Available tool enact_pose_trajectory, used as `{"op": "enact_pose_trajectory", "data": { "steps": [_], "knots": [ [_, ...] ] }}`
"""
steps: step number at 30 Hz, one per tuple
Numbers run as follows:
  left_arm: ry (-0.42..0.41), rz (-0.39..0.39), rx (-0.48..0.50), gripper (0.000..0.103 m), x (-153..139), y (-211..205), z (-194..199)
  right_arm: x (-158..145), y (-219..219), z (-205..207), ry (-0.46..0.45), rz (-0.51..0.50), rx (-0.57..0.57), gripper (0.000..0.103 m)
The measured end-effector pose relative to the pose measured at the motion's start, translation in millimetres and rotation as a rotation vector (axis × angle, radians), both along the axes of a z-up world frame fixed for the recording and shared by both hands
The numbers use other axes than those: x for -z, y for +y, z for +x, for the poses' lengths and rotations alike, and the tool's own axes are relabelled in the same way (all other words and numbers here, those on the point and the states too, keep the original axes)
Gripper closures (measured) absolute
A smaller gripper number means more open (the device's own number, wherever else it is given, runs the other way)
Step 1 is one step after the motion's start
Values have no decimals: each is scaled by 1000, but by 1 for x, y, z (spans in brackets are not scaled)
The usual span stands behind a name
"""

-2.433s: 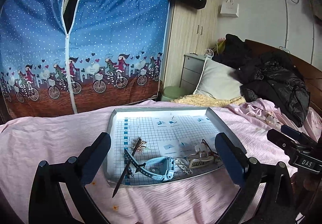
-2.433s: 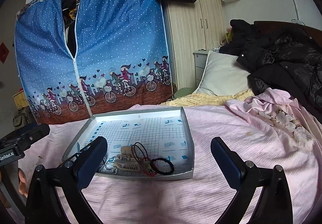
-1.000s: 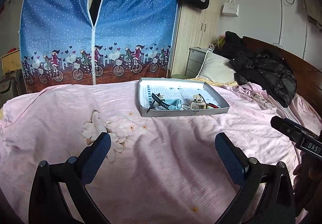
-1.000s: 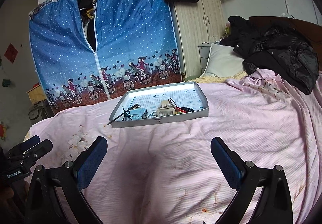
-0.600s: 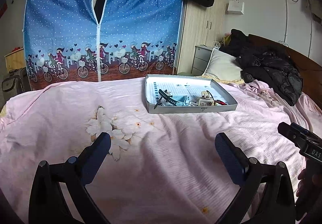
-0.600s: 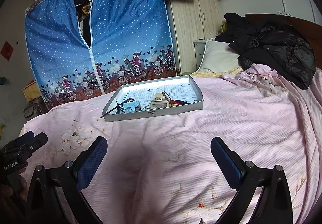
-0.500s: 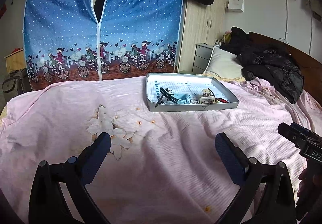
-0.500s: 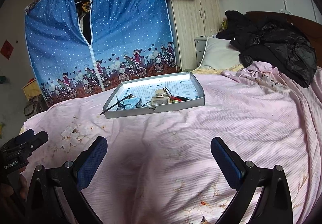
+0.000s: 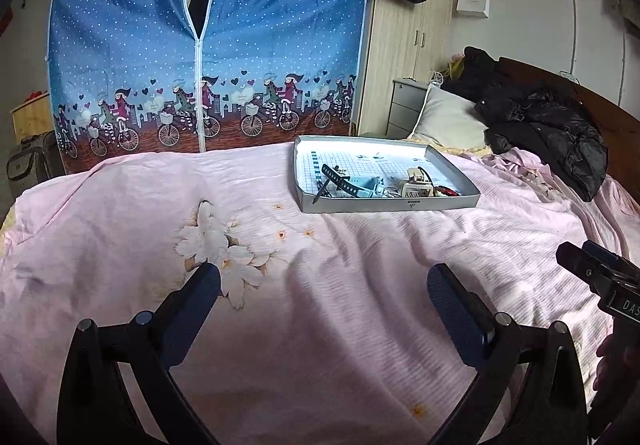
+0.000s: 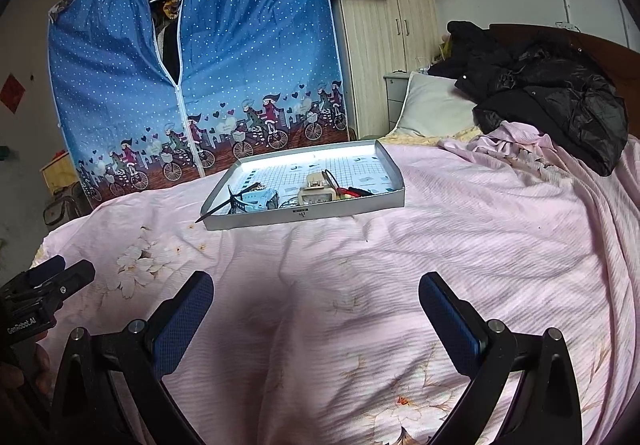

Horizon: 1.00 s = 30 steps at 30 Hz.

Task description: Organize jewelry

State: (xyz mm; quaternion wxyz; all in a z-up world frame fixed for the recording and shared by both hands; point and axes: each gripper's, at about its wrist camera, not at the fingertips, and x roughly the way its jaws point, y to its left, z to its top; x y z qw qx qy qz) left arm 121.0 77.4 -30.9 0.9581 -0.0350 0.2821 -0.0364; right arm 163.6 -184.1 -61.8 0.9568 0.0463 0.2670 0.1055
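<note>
1. Two hand-held grippers, the left gripper [image 9: 323,287] and the right gripper [image 10: 316,295], hover low over a pink bedspread [image 9: 320,285], each with its blue-padded tongs spread wide apart and holding nothing.

2. Compared with about two seconds ago, both grippers have pulled well back. Then the tray filled the lower part of each view, right between the fingers; now it sits far off, across a broad stretch of bedspread.

3. The silver tray [image 9: 384,205] with a grid-printed floor rests on the bed near a blue fabric wardrobe [image 9: 200,45]. Its position on the bed looks unchanged.

4. All the jewelry lies bunched along the tray's near wall: a pale blue watch [image 9: 360,187] with a dark strap, a thin dark hair stick [image 10: 228,203] poking out over the left corner, a cream hair clip [image 10: 316,189], and red and dark hair ties [image 10: 352,193]. The pile looks the same as before; nothing has been lifted out.

5. In the right wrist view, the left gripper's body shows at the lower left edge; in the left wrist view, the right one shows at the lower right edge.

6. Judgement: sorting has not begun. The retreat reads as a reset or pause, so a fresh approach to the tray is needed before any piece can be picked.
</note>
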Motion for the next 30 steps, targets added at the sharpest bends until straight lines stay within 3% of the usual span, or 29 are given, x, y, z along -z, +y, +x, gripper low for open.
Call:
{"op": "enact_pose_trajectory", "data": {
  "steps": [30],
  "knots": [
    [-10, 37, 16, 2, 1, -1, -2, 3, -5, 1, -5, -38, 39, 0]
  ]
}}
